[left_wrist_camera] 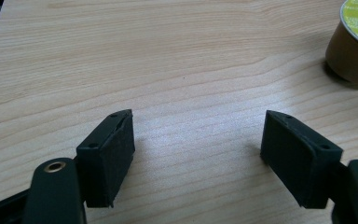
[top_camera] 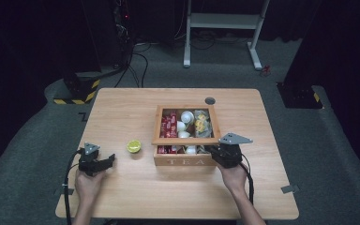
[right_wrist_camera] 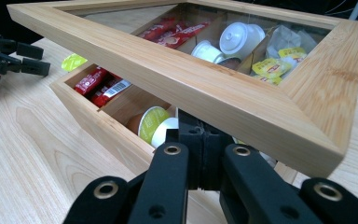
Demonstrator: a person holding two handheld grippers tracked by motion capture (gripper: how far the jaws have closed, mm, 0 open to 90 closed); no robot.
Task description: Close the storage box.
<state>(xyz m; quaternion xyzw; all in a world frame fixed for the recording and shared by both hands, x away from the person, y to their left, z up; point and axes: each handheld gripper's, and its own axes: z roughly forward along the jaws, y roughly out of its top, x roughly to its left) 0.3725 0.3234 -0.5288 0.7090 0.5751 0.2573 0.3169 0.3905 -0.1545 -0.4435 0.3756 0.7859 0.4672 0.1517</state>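
The left tongs [top_camera: 104,161] rest low over the bare table [top_camera: 122,108], jaws wide apart with nothing between them. Just to their right stands a capsule [top_camera: 133,146] with a yellow-green top. Right of it is the tea box [top_camera: 185,161], its glass lid [top_camera: 186,140] partly raised. The right tongs [top_camera: 215,151] sit under the lid's front edge, jaws pressed together.
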